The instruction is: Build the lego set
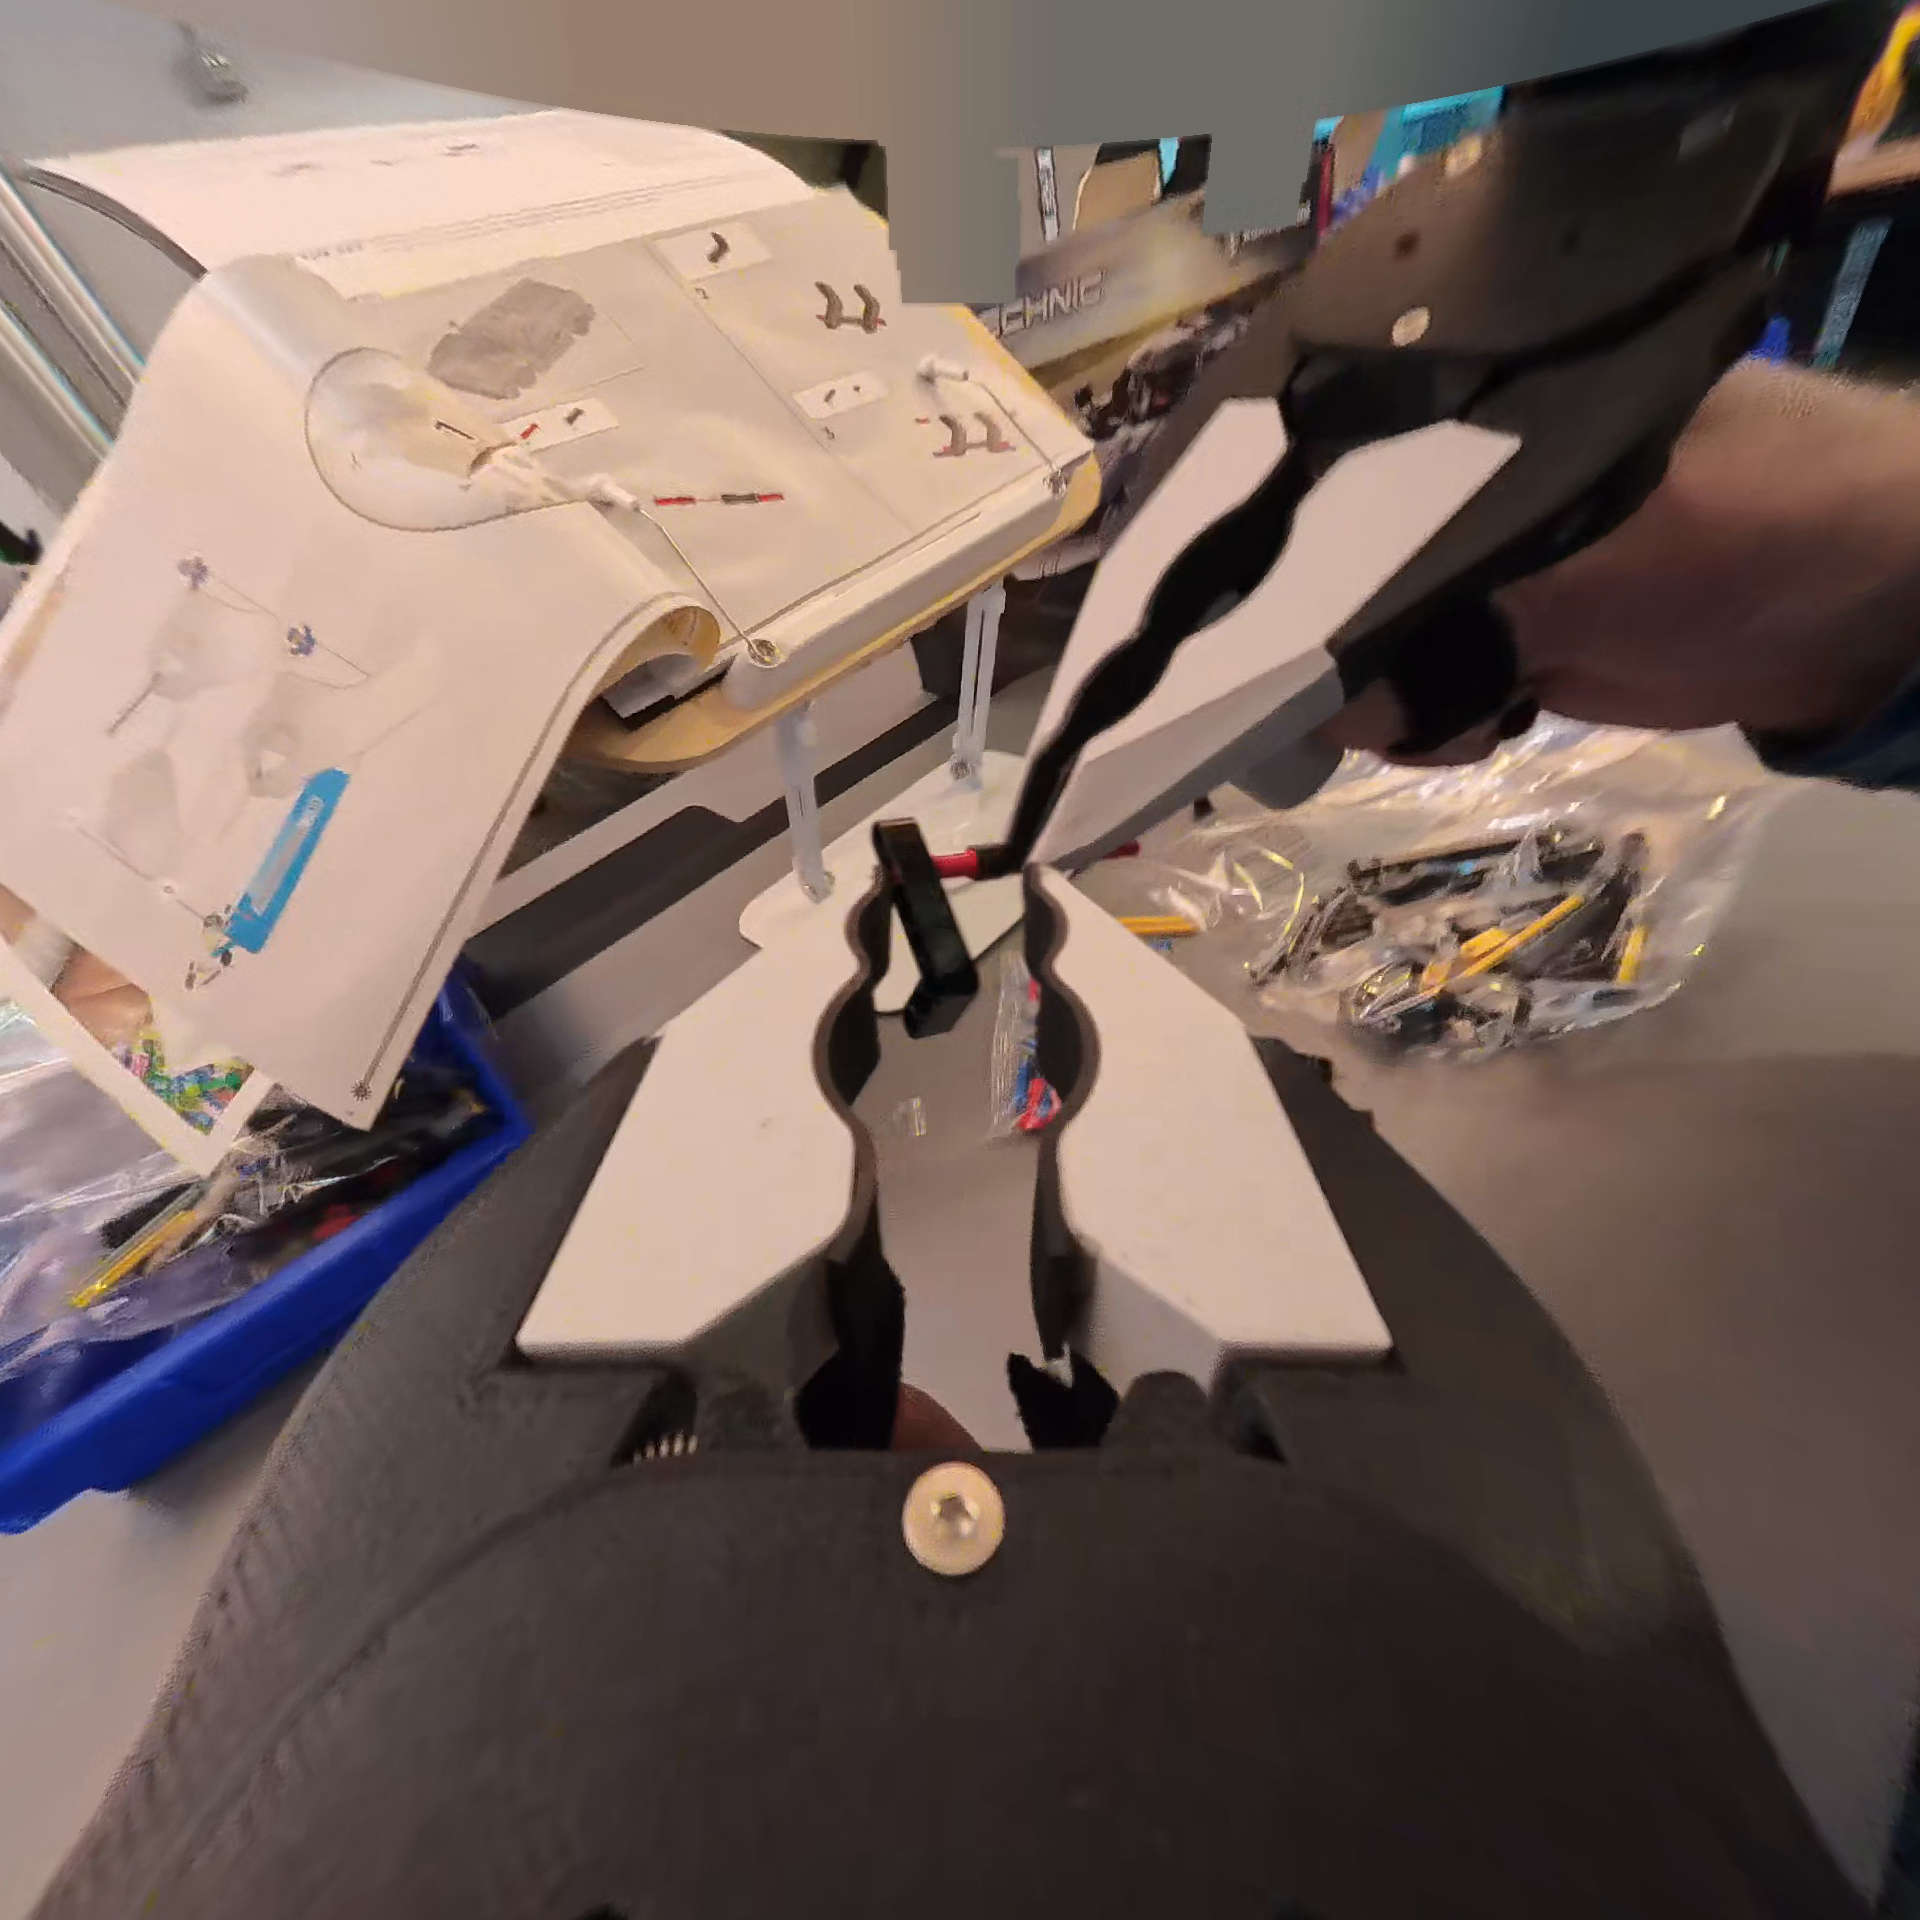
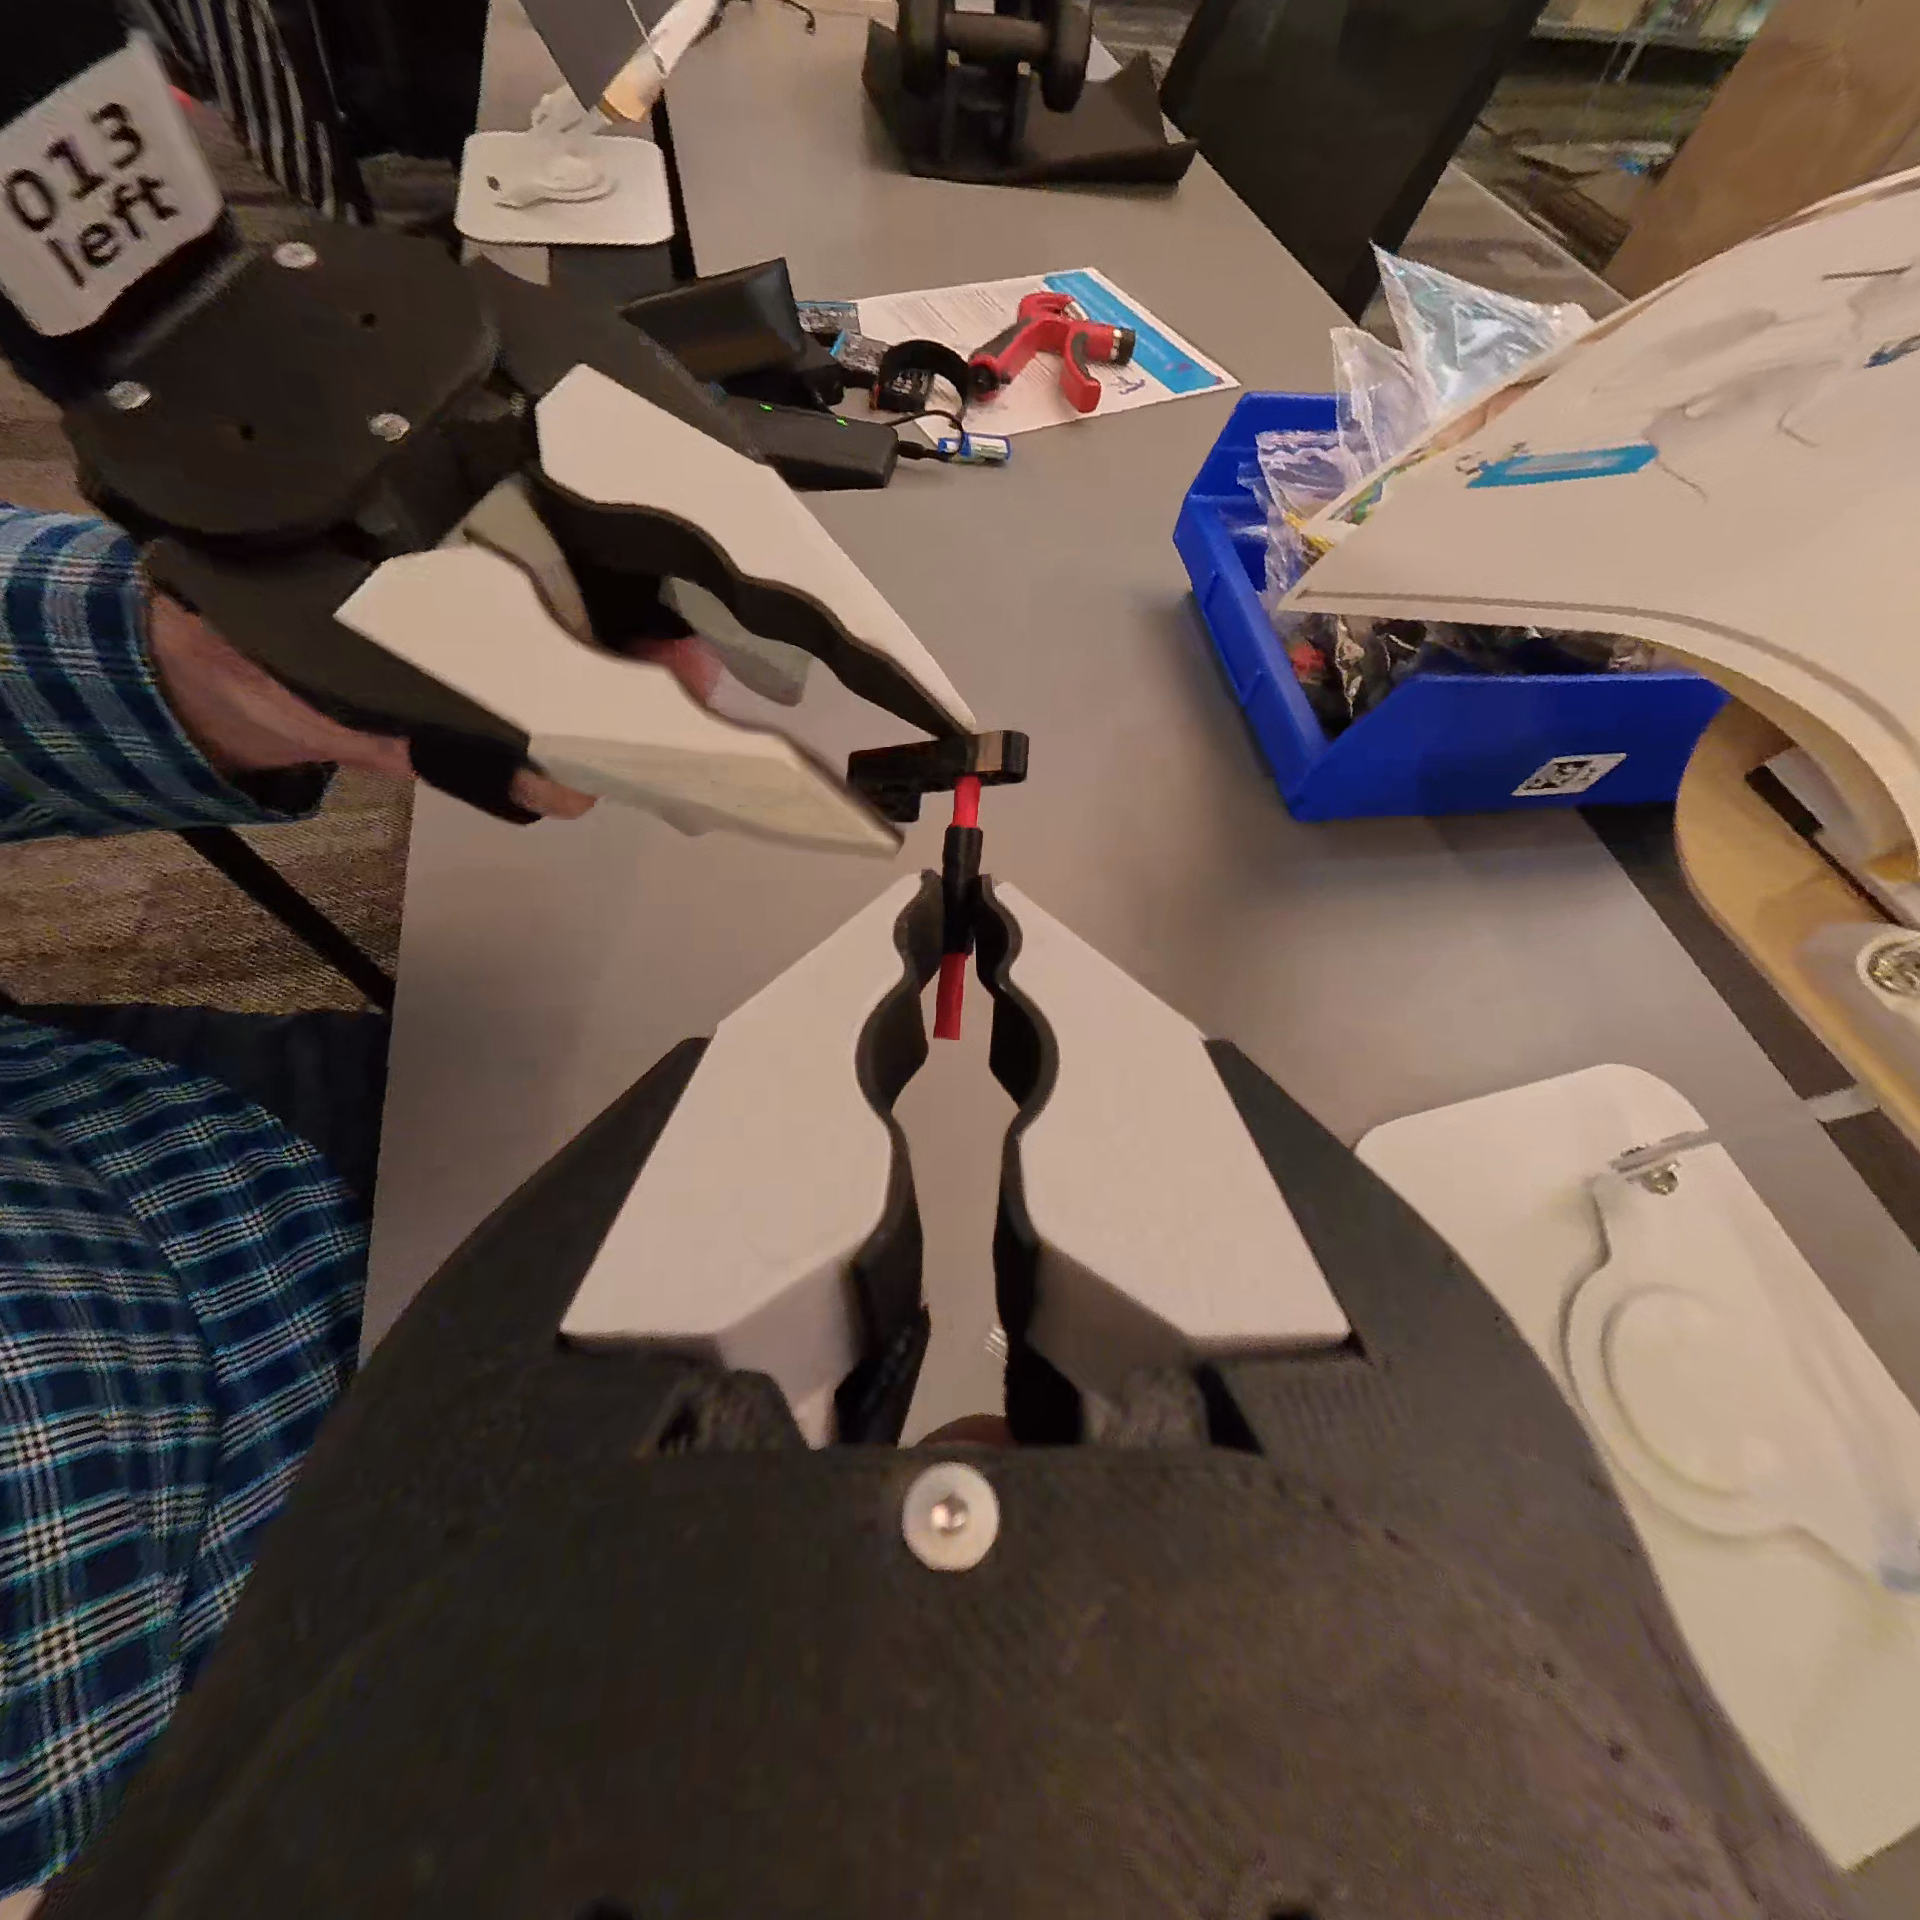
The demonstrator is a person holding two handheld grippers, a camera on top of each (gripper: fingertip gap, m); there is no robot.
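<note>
L gripper (image 2: 914, 774) clamps black beam (image 2: 940, 769); R gripper (image 2: 958, 888) pinches red axle (image 2: 961, 821), axis crosswise to beam

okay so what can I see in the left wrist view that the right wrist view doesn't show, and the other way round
Only the left wrist view shows the clear bag of loose parts on the table and the open pages of the instruction booklet.

Only the right wrist view shows the red tool, the black charger and the person's checked sleeve.

Both show the left gripper holding the black beam, the right gripper holding the red axle, and the blue bin.
</note>
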